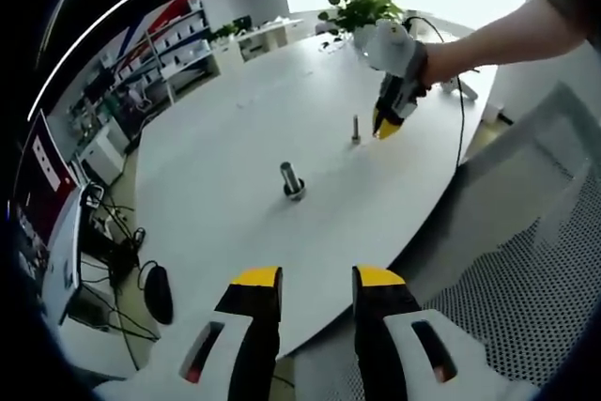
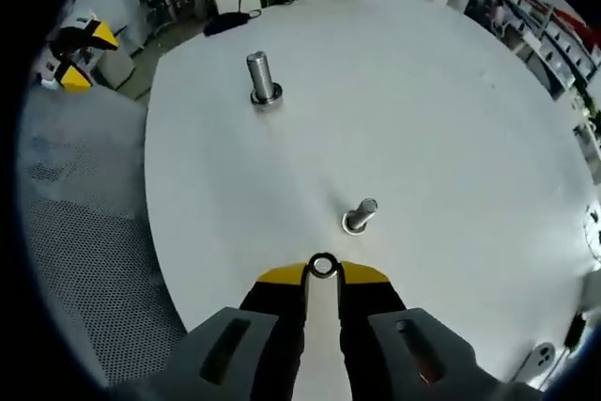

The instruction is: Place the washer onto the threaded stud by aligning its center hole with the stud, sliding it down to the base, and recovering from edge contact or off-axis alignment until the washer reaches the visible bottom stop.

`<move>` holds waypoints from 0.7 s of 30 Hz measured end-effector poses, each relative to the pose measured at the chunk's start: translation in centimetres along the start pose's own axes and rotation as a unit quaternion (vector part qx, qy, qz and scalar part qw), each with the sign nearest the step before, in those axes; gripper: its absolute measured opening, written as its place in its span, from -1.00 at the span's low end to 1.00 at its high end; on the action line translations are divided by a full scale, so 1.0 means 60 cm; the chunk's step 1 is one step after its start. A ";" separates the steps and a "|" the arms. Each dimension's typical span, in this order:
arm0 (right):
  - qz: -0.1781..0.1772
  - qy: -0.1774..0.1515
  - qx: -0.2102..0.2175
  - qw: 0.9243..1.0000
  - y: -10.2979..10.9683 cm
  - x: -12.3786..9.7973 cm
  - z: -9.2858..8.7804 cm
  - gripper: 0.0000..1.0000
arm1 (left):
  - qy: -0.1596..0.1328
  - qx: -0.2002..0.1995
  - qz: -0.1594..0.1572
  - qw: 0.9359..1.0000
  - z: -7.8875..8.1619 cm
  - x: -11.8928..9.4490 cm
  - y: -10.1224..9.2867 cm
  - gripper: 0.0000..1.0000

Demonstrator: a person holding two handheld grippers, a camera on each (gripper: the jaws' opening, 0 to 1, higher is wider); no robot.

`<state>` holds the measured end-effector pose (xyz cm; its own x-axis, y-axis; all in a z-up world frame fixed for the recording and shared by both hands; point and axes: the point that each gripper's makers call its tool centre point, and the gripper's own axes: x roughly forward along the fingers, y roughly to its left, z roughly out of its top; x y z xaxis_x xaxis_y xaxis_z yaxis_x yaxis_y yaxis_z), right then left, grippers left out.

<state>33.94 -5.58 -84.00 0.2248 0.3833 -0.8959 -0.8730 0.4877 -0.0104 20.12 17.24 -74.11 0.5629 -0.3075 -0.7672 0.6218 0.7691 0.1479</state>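
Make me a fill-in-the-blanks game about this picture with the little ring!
The right gripper pinches a small metal ____ at its tips.
The small stud nearest it stands on a ____ table.
The left gripper holds its jaws ____.
Behind the table sits a green ____ in a pot.

Missing words: washer, white, open, plant

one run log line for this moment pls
right gripper: shut on washer | near small stud, not on it | left gripper: open, idle | large stud: apart

Left view far, right view close above; both share table (image 1: 225, 138) (likely round).
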 end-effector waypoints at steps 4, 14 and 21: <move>-0.006 -0.016 -0.003 1.000 -0.005 -0.017 0.017 -0.74 | 0.002 0.002 0.000 1.000 -0.001 0.000 -0.001 -0.44; -0.022 -0.035 -0.019 0.999 -0.017 -0.037 0.041 -0.73 | -0.001 0.001 0.001 1.000 0.001 0.000 -0.001 -0.44; -0.028 -0.042 -0.030 0.998 -0.025 -0.039 0.058 -0.73 | 0.000 -0.001 0.002 1.000 0.000 0.000 0.001 -0.44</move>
<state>36.25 -4.50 -80.37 0.3073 0.4227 -0.8526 -0.8816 0.4638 -0.0878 20.14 17.27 -74.10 0.5654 -0.3047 -0.7665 0.6187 0.7712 0.1498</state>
